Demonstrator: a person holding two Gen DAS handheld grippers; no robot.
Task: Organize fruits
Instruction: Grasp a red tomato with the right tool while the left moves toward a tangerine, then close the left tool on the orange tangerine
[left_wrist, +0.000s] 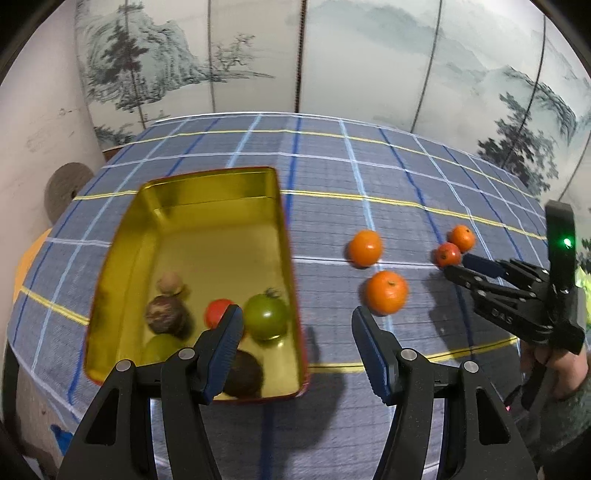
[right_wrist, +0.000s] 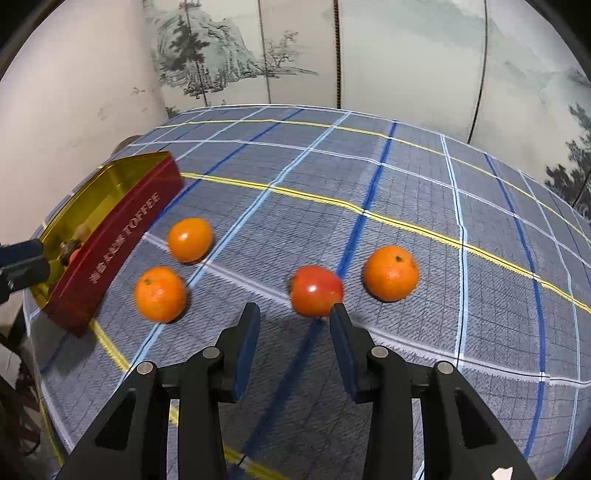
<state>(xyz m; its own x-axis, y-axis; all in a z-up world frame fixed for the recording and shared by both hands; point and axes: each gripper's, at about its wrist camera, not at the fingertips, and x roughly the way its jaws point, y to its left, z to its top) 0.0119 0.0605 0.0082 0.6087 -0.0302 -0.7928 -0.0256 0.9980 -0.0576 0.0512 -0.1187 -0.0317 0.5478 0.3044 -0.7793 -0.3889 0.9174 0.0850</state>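
Note:
A red toffee tin (left_wrist: 207, 192) with a gold inside lies on the left of the table. In it are a green tomato (left_wrist: 266, 314), a red tomato (left_wrist: 218, 312) and several brown and green fruits. My left gripper (left_wrist: 295, 321) hovers open over the tin's right wall, holding nothing. Three oranges (right_wrist: 189, 239) (right_wrist: 160, 293) (right_wrist: 390, 272) and a red tomato (right_wrist: 316, 290) lie loose on the cloth. My right gripper (right_wrist: 295, 314) is narrowly open and holds nothing, its right fingertip just short of that tomato. In the left wrist view the right gripper (left_wrist: 465, 266) points at the same tomato (left_wrist: 447, 254).
A blue plaid tablecloth (right_wrist: 406, 192) covers the table, whose edges fall away at left and front. A painted folding screen (right_wrist: 369, 55) stands behind and a white wall (right_wrist: 81, 92) to the left. A hand (left_wrist: 554, 365) holds the right gripper.

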